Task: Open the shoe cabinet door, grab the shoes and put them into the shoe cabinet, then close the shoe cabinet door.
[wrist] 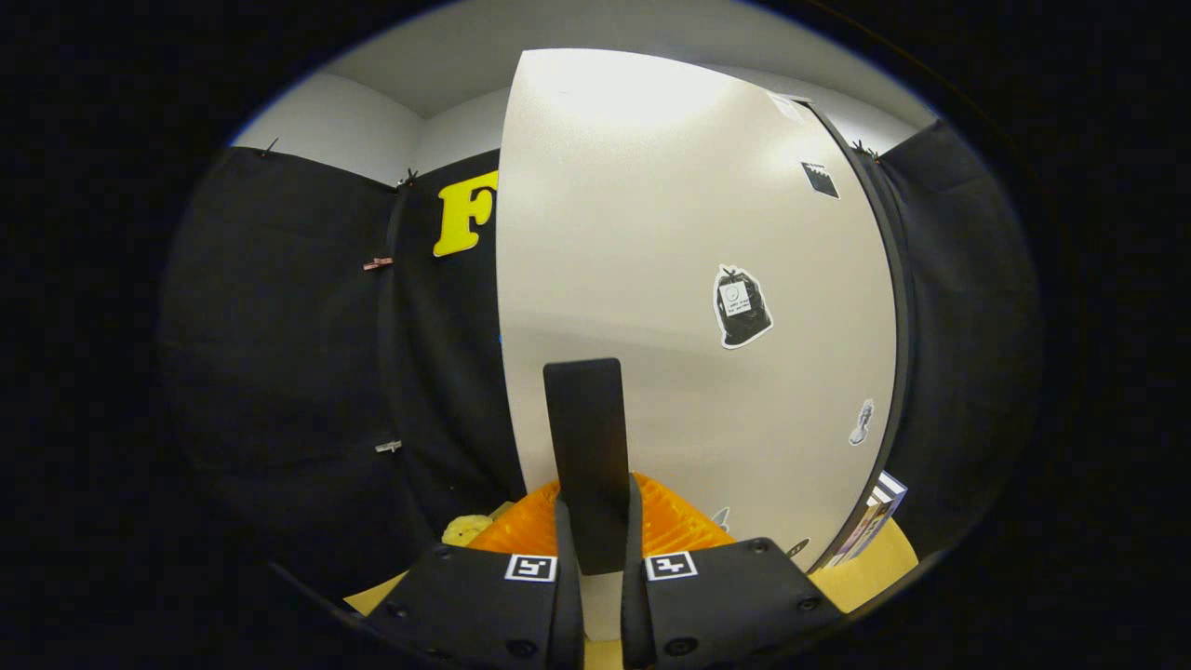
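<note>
My claw (595,544) is closed down on the flat black upright handle (584,447) of the white shoe cabinet door (670,279), both fingers pressing its sides so I can swing the panel. The door's left edge stands free beside the black cloth wall (307,372), with open room there. An orange ribbed object (679,521) sits just beyond my fingers.

Smooth, faintly glossy cabinet door (651,279) with a matt handle (584,447); matt cloth wall (298,372).
</note>
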`<state>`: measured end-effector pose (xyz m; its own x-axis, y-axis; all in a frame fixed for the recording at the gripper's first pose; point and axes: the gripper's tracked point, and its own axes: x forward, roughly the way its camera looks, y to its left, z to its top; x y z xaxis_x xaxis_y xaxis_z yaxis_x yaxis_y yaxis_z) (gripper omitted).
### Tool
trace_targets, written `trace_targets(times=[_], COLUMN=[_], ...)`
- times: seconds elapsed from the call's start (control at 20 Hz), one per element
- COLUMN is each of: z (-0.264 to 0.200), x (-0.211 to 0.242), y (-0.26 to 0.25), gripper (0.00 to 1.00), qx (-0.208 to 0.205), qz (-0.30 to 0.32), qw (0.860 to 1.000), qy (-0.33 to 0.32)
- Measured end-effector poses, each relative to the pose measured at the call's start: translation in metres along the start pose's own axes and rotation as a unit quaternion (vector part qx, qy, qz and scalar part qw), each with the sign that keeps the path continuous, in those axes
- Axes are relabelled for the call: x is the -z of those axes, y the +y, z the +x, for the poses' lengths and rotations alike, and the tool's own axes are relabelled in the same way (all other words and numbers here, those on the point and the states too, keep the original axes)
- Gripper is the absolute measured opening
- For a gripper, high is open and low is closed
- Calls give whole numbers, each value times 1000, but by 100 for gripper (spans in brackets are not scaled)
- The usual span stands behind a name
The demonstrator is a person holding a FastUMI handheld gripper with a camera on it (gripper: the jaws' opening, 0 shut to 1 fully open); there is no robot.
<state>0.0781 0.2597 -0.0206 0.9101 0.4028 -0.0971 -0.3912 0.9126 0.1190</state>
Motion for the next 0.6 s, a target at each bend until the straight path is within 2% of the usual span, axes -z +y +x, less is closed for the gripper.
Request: trace_targets(times=[0.3,0.6], z=[-55,-97], x=[-1,-4], y=[-27,-63], gripper=[20,19], qx=[-7,7], qz=[1,1], qw=[1000,1000], qy=[9,16])
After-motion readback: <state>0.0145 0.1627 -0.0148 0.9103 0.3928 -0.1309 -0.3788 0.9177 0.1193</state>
